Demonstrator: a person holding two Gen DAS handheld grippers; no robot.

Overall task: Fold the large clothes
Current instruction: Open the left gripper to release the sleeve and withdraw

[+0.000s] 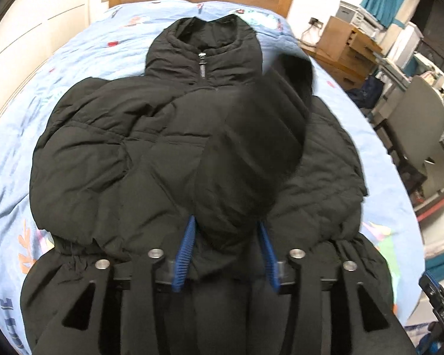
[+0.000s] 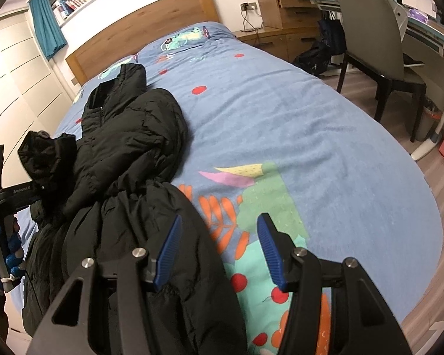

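Note:
A black puffer jacket [image 1: 109,153] lies front up on the blue bedspread [image 1: 20,118], collar and zip toward the headboard. My left gripper [image 1: 226,230] is shut on the jacket's sleeve [image 1: 251,153], holding it raised over the jacket's chest. In the right wrist view the jacket [image 2: 133,136] lies at the left, and the left gripper [image 2: 29,159] holds the sleeve end above it. My right gripper [image 2: 219,230] is open and empty, low over the bedspread [image 2: 310,136] beside the jacket's hem.
A wooden headboard [image 2: 139,26] stands at the far end of the bed. A wooden bedside cabinet [image 2: 284,9], a grey chair [image 2: 370,41] and a desk [image 2: 429,29] stand to the bed's right. White wardrobe doors [image 2: 11,82] are on the left.

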